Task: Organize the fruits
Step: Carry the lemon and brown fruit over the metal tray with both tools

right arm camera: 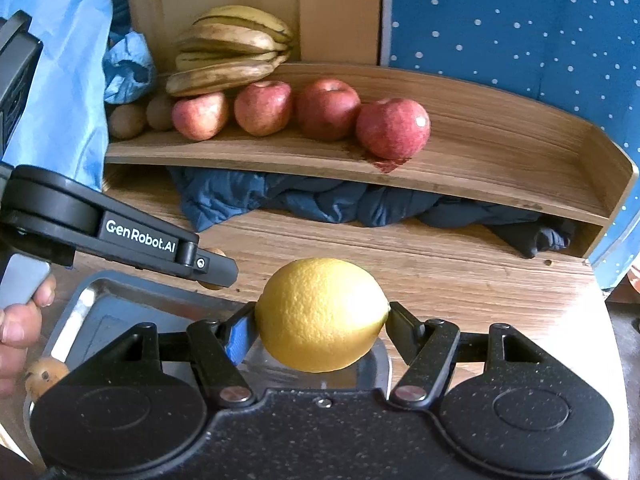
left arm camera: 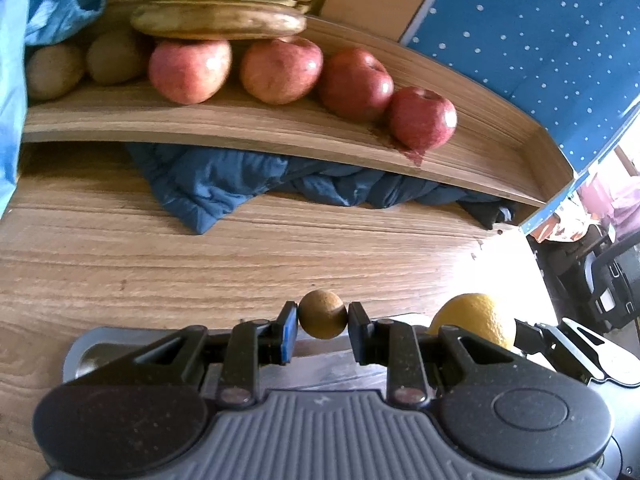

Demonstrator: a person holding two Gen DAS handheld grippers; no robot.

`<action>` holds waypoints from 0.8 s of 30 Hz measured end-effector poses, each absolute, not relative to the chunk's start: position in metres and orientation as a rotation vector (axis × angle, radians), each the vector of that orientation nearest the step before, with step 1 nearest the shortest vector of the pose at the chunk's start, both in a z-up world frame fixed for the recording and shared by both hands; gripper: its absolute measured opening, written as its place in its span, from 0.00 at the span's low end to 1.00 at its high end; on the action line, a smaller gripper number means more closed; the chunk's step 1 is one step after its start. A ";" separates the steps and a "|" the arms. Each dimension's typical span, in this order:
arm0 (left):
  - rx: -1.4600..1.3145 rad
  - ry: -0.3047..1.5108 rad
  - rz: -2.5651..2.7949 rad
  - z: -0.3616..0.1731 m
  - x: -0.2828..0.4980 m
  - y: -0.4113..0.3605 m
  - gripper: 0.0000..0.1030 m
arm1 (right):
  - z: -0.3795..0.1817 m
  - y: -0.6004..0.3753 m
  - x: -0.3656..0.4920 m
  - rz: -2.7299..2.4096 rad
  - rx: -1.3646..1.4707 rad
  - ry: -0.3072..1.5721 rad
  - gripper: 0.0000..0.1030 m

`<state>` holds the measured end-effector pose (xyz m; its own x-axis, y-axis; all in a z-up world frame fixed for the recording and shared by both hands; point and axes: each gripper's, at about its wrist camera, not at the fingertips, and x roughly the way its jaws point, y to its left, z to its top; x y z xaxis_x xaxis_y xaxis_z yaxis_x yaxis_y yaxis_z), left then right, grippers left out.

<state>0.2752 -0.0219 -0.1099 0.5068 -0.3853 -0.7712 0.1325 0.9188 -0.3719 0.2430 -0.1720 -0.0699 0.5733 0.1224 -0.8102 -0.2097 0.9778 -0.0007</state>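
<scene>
While I've got both grippers up over the metal tray (right arm camera: 80, 304) on the wooden table (left arm camera: 200, 248), each one has a fruit pinched in it. My left gripper (left arm camera: 323, 320) has its jaws closed on a small round brown fruit (left arm camera: 323, 314), can't tell exactly what kind, and it sits right between the pads with the blue pad on the left touching it. My right gripper (right arm camera: 322, 316) is clamped on a lemon (right arm camera: 322, 314), held sideways between the two fingers, just above the near end of the tray. In the left wrist view the lemon shows up off to the right, just beside the small brown fruit. Another little brownish fruit (right arm camera: 44, 374) is lying in the tray at the lower left of the right wrist view, near my hand (right arm camera: 20, 328) on the left gripper's handle. Further back is the curved wooden shelf (right arm camera: 500, 160), with four red apples (right arm camera: 326, 110) lined up in a row along it. Left of the apples are two kiwis (right arm camera: 128, 120), and a bunch of brown-spotted bananas (right arm camera: 232, 52) rests on top of the leftmost apples. Under the shelf a dark blue jacket (right arm camera: 300, 200) is bunched up on the table. A light blue plastic bag (right arm camera: 128, 68) sits at the left end of the shelf.
</scene>
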 end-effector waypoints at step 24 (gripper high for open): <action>-0.301 1.034 -0.226 -0.120 0.259 0.009 0.28 | -0.081 -0.149 0.240 0.295 -0.112 0.968 0.68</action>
<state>0.2593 0.0088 -0.1204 0.4940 -0.3233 -0.8071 0.0422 0.9361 -0.3491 0.2396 -0.1490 -0.0807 0.5304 0.1972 -0.8245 -0.2964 0.9543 0.0376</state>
